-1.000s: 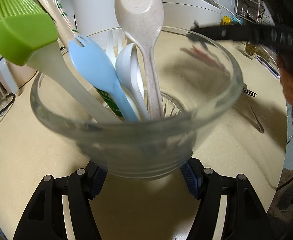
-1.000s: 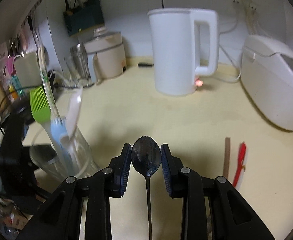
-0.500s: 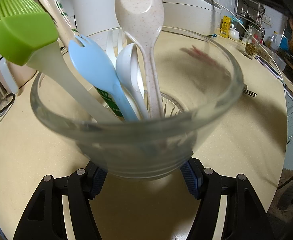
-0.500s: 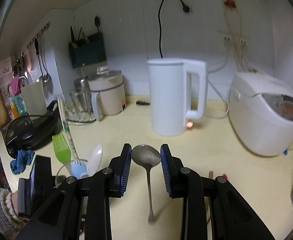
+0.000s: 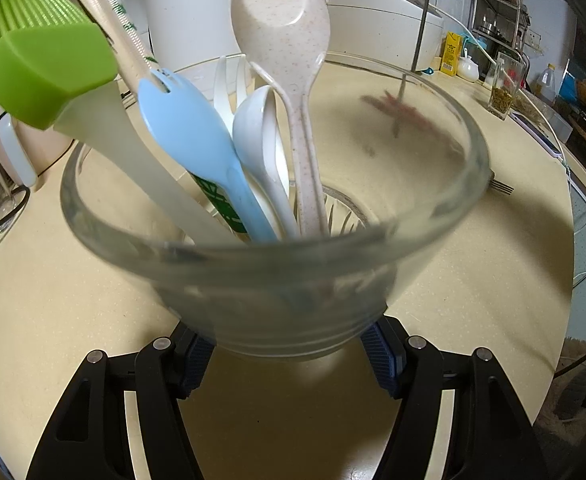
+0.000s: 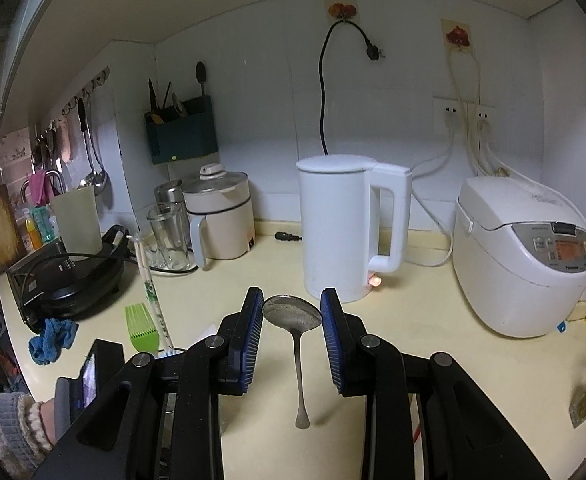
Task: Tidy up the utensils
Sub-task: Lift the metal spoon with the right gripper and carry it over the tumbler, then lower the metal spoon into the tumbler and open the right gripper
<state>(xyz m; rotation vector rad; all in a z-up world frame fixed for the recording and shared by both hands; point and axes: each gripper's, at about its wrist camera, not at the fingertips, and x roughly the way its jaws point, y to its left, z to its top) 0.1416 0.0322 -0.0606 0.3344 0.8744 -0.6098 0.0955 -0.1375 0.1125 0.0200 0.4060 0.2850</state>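
My left gripper (image 5: 289, 354) is shut on the base of a clear glass cup (image 5: 445, 208) standing on the cream counter. The cup holds a green silicone brush (image 5: 49, 76), a blue spork (image 5: 185, 136), a white spoon (image 5: 257, 128), a speckled beige spoon (image 5: 281, 24) and wrapped chopsticks (image 5: 105, 16). My right gripper (image 6: 292, 312) is raised above the counter, shut on the bowl of a metal spoon (image 6: 299, 368) whose handle hangs straight down. In the left wrist view that spoon handle (image 5: 419, 36) shows thin and grey beyond the cup's far rim.
A white kettle (image 6: 345, 224), a rice cooker (image 6: 521, 256) and a small white pot (image 6: 221, 216) stand along the back wall. A black griddle (image 6: 73, 280) and a blue cloth (image 6: 51, 338) lie at left. A fork (image 5: 501, 189) lies right of the cup. A person's sleeve (image 6: 9, 428) shows at bottom left.
My right gripper has risen and tipped upward with the metal spoon, so the wall fills its view. It has left the left wrist view; only the spoon's handle shows. The cup stayed still.
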